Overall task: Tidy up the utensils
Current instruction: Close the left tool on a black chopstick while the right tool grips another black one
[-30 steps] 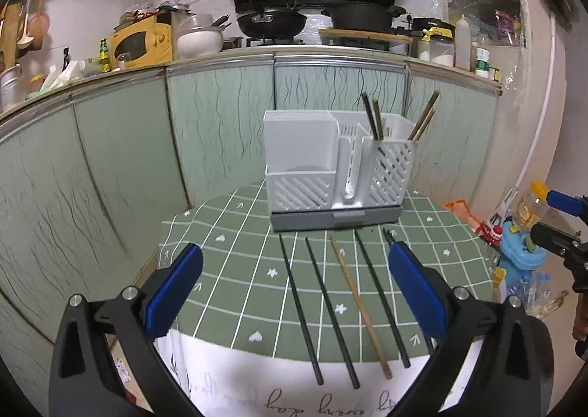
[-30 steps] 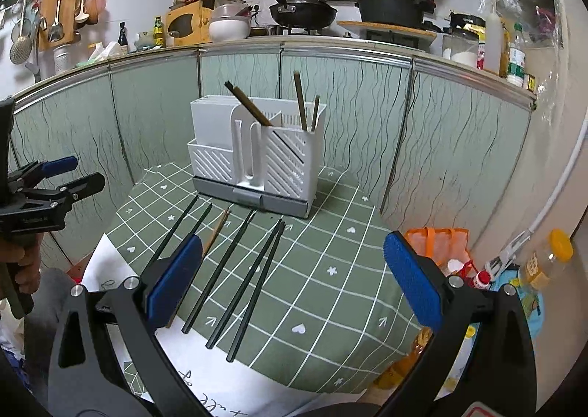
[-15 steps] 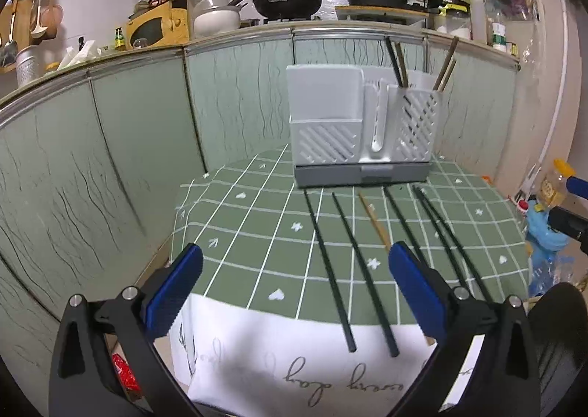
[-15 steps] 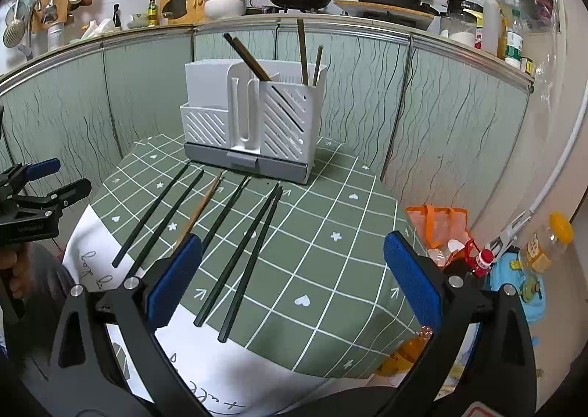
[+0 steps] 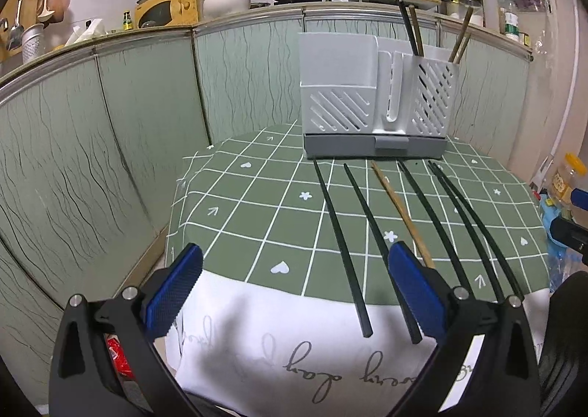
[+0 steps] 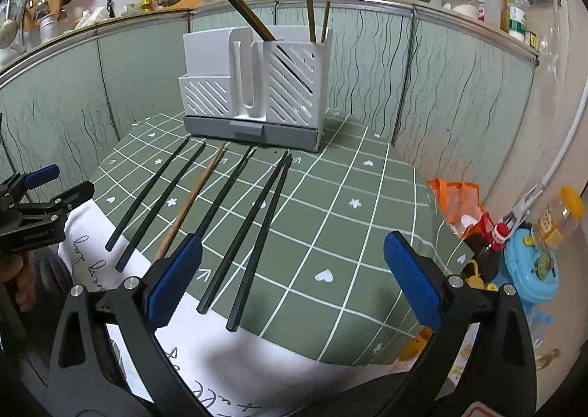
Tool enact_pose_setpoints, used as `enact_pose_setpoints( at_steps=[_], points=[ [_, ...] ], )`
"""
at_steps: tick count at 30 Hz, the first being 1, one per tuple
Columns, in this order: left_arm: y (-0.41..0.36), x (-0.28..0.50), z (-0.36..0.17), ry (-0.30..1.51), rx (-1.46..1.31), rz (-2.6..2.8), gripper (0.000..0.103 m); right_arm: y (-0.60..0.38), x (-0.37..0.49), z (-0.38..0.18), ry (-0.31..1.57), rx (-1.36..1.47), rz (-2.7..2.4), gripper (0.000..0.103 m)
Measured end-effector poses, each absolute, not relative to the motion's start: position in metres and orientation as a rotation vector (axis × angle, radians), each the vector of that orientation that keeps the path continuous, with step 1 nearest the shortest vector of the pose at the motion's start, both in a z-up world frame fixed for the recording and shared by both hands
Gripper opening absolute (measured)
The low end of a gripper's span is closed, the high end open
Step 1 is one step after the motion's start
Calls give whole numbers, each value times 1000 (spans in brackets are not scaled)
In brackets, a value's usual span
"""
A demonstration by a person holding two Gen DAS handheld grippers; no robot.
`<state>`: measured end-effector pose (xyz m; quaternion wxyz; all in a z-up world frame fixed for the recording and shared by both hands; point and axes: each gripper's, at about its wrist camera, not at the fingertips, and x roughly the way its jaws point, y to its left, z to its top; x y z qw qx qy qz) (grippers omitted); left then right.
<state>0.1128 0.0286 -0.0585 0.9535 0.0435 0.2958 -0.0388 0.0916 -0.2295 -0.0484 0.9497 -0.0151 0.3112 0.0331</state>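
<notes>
We hold the left claw (image 5: 294, 288) and right claw (image 6: 292, 281) spread and empty at the table's (image 6: 349, 174) near edge. Six chopsticks (image 6: 253, 218) lie before the caddy (image 6: 257, 86); thin, close-set sticks could roll off.

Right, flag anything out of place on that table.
One wooden chopstick lies alone among five black chopsticks on the tablecloth; its likely mates already stand in the white holder. The two rightmost black ones touch at their far tips.
</notes>
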Motion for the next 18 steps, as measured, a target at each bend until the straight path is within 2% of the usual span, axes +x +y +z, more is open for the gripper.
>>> enact_pose_setpoints(
  at_steps=[8,12,16,18],
  points=[
    [24,114,-73,611,68,-56,99,-227,92,-66,654,-18,27,92],
    [19,114,-78,607,61,-57,98,-224,94,-75,680,-20,15,82],
    [14,115,-85,619,59,-61,87,-219,96,-82,698,-19,23,73],
    [13,117,-88,630,57,-62,83,-215,98,-86,706,-25,23,66]
  ],
)
